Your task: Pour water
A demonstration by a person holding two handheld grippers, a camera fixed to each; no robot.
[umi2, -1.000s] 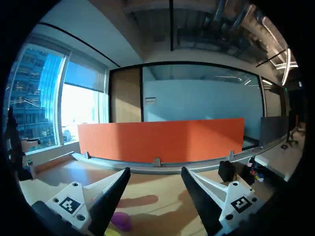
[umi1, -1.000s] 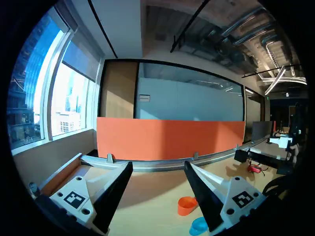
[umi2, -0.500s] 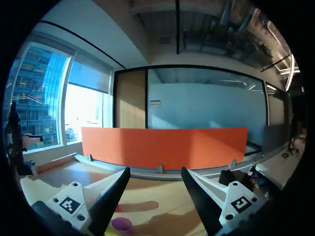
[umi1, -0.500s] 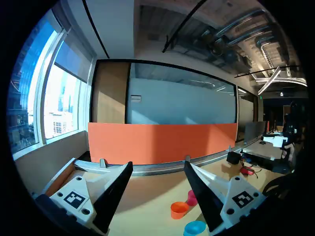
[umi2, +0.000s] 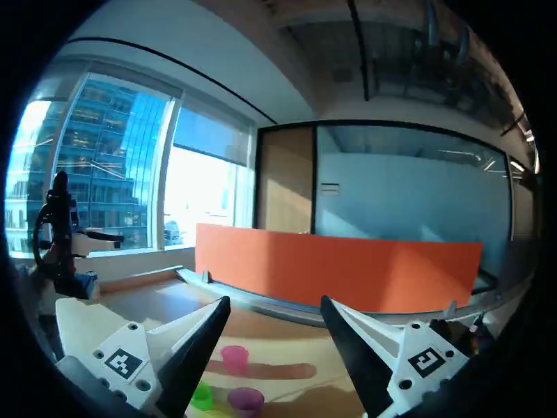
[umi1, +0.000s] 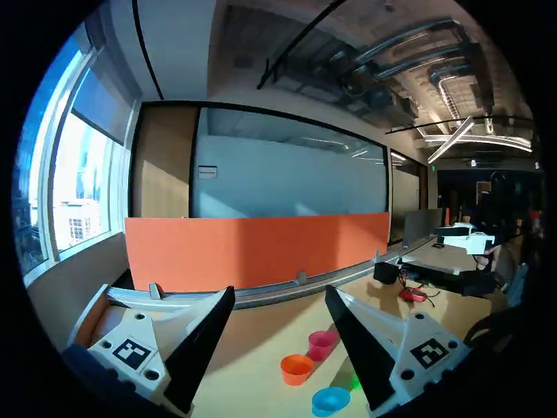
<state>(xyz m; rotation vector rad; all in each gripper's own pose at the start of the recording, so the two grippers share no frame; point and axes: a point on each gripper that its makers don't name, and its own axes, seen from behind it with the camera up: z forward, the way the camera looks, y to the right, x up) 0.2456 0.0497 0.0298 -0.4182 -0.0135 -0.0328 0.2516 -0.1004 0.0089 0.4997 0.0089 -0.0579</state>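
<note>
Cups, small, round and smooth, stand on the pale wood-grain worktop [umi1: 254, 348]. The left gripper view has an orange cup [umi1: 297, 368], pink cup [umi1: 322, 344] and blue cup [umi1: 331, 400]; the right gripper view has a purple cup [umi2: 246, 402] and green cup [umi2: 202, 397]. The left gripper [umi1: 278, 292] and right gripper [umi2: 275, 301] both have their fingers apart, holding nothing.

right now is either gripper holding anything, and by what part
Nothing is held. The left gripper and the right gripper are both open and empty; the orange cup stands free on the desk.

Smooth wood desk [umi1: 257, 341], plastic cups [umi1: 296, 368], matt blk fingers [umi1: 202, 341]
</note>
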